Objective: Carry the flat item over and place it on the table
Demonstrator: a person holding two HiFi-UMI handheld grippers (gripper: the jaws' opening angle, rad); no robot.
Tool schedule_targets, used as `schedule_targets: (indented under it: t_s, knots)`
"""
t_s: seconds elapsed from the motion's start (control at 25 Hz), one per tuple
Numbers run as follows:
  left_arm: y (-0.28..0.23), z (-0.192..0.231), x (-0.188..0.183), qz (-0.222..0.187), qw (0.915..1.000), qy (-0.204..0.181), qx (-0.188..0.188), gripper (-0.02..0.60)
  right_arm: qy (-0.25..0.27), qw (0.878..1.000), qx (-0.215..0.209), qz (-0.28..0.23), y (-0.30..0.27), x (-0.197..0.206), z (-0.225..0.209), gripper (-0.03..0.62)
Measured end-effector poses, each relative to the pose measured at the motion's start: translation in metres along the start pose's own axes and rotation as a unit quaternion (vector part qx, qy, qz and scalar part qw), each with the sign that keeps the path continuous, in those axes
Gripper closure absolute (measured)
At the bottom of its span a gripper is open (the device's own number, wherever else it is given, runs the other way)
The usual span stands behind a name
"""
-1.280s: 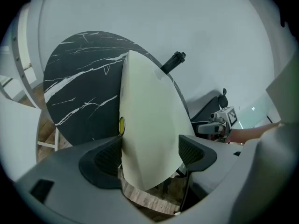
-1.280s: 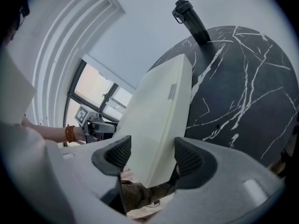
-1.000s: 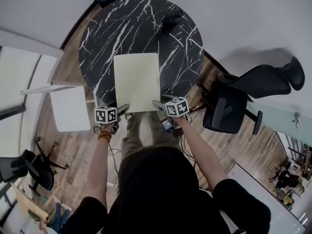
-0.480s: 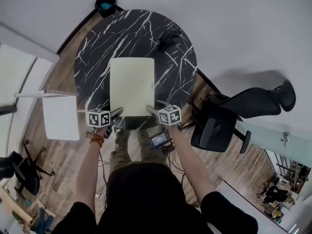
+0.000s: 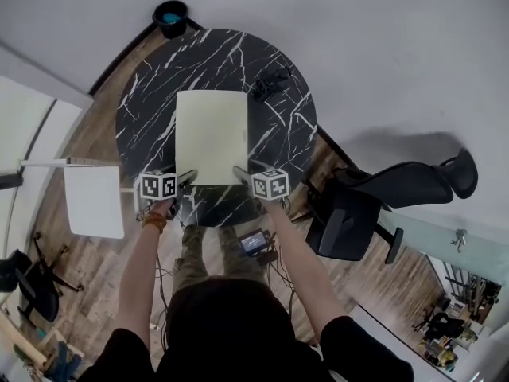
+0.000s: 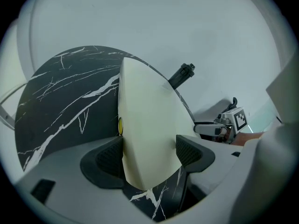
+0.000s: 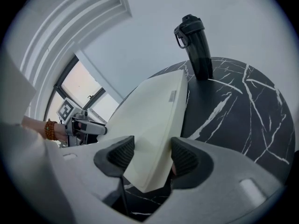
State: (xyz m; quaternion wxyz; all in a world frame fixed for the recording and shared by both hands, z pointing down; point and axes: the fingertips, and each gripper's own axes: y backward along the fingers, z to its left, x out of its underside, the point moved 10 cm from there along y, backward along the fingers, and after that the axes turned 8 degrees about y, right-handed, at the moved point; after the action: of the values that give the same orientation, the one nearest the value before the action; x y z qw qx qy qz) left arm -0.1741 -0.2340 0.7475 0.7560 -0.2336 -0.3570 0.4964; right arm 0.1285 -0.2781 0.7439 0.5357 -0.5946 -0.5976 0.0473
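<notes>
A flat cream board (image 5: pixel 211 136) hangs over the round black marble table (image 5: pixel 151 102), held by its near edge. My left gripper (image 5: pixel 188 177) is shut on the board's near left corner, and my right gripper (image 5: pixel 238 173) is shut on the near right corner. In the left gripper view the board (image 6: pixel 145 120) stands between both pads of the left gripper (image 6: pixel 149 155). In the right gripper view the board (image 7: pixel 154 115) is pinched the same way by the right gripper (image 7: pixel 152 160). A dark bottle (image 7: pixel 196 43) stands upright on the table beyond the board's far right corner.
A black office chair (image 5: pixel 374 205) stands to the right of the table. A white panel (image 5: pixel 95 201) sits at the left, and a dark bin (image 5: pixel 169 12) stands by the wall behind the table. A small device (image 5: pixel 256 242) lies on the wooden floor.
Both grippers have carried the board forward, further over the marble table. The person has stepped closer to the table's edge.
</notes>
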Motion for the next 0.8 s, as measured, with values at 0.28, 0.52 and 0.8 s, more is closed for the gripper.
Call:
schedule_targets:
  t_s: [0.28, 0.52, 0.8]
  knots:
    - [-0.016, 0.004, -0.015, 0.004, 0.9999, -0.006, -0.013, 0.222, 0.015, 1.0, 0.02, 0.016, -0.015, -0.015, -0.011, 0.349]
    - [-0.012, 0.009, -0.019, -0.003, 0.9999, -0.001, -0.013, 0.221, 0.0, 1.0, 0.009, 0.01, -0.021, -0.016, -0.011, 0.342]
    - [0.001, 0.026, 0.001, -0.035, 0.9972, 0.039, 0.053, 0.222, -0.032, 0.999, 0.008, -0.015, -0.007, -0.008, -0.011, 0.371]
